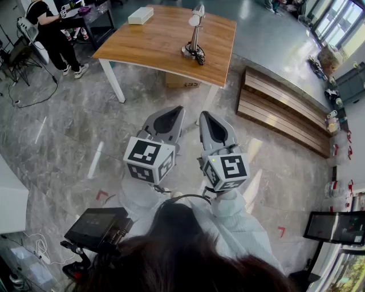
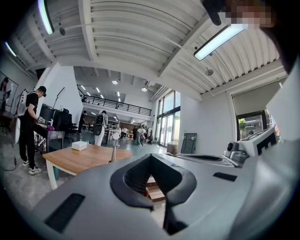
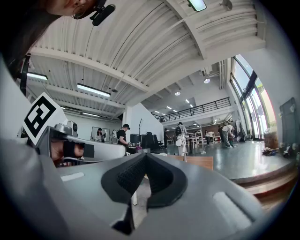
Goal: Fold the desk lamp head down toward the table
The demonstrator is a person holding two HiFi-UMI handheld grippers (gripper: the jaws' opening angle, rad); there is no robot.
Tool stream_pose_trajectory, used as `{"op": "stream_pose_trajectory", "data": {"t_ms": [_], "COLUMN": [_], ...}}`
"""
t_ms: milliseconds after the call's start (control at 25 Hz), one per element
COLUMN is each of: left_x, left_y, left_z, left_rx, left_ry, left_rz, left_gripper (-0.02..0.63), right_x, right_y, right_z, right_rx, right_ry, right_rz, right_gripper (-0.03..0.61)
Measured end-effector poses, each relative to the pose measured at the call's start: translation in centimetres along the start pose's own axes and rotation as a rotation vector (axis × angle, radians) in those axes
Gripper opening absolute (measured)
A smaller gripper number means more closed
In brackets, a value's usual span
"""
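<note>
Grippers, pair: left gripper [image 1: 175, 111] and right gripper [image 1: 205, 117] side by side, level, jaws closed (both empty).

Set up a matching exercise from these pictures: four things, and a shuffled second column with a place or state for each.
1. desk lamp
2. white box
3. cardboard box
4. left gripper

A. under the table
B. jaws shut, nothing between them
C. standing upright on the table
D. lying at the table's far edge

Pairs: 1-C, 2-D, 3-A, 4-B
</note>
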State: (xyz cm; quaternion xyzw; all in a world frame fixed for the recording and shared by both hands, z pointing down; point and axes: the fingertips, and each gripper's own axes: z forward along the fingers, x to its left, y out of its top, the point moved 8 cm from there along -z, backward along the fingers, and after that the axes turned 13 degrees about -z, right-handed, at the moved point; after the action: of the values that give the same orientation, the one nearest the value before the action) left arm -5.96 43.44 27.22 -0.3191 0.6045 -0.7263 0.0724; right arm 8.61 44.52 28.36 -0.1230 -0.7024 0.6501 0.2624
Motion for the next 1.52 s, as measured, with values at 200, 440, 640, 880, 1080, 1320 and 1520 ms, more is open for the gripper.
{"op": "stream_pose_trajectory", "data": {"t_ms": [200, 440, 640, 880, 1080, 1320, 1520], "left_x": [0.0, -0.2, -1.0, 0.0, 2.7, 9.0, 15.1], "left_y": [0.0, -0.1, -0.7, -1.5, -1.1, 0.5, 4.4], "left_z": [0.1, 0.5, 1.2, 2.4, 5.3, 11.5, 18.2], "left_rx": [0.002, 0.008, 0.011, 0.03, 0.049, 0.062, 0.077], "left_ry": [0.0, 0.0, 0.007, 0.028, 0.035, 0.022, -0.029], "left_rz": [0.001, -0.003, -0.006, -0.021, -0.032, -0.045, -0.034], "left_gripper": [0.002, 0.003, 0.003, 0.003, 0.003, 0.003, 0.003], "right_x": [-0.1, -0.5, -1.6, -2.7, -4.3, -7.8, -11.8], "right_y": [0.1, 0.3, 0.1, -0.9, -1.6, -3.7, -3.7], "right_z": [0.0, -0.2, -1.0, -0.1, 3.3, 10.8, 19.4], "right_rx": [-0.001, -0.003, -0.008, -0.001, 0.006, 0.024, 0.028], "right_ry": [-0.004, -0.012, -0.015, 0.002, 0.016, -0.011, -0.078], "right_rz": [0.001, 0.007, 0.005, 0.034, 0.053, 0.083, 0.081], "right_gripper": [0.0, 0.0, 0.002, 0.002, 0.002, 0.002, 0.002]}}
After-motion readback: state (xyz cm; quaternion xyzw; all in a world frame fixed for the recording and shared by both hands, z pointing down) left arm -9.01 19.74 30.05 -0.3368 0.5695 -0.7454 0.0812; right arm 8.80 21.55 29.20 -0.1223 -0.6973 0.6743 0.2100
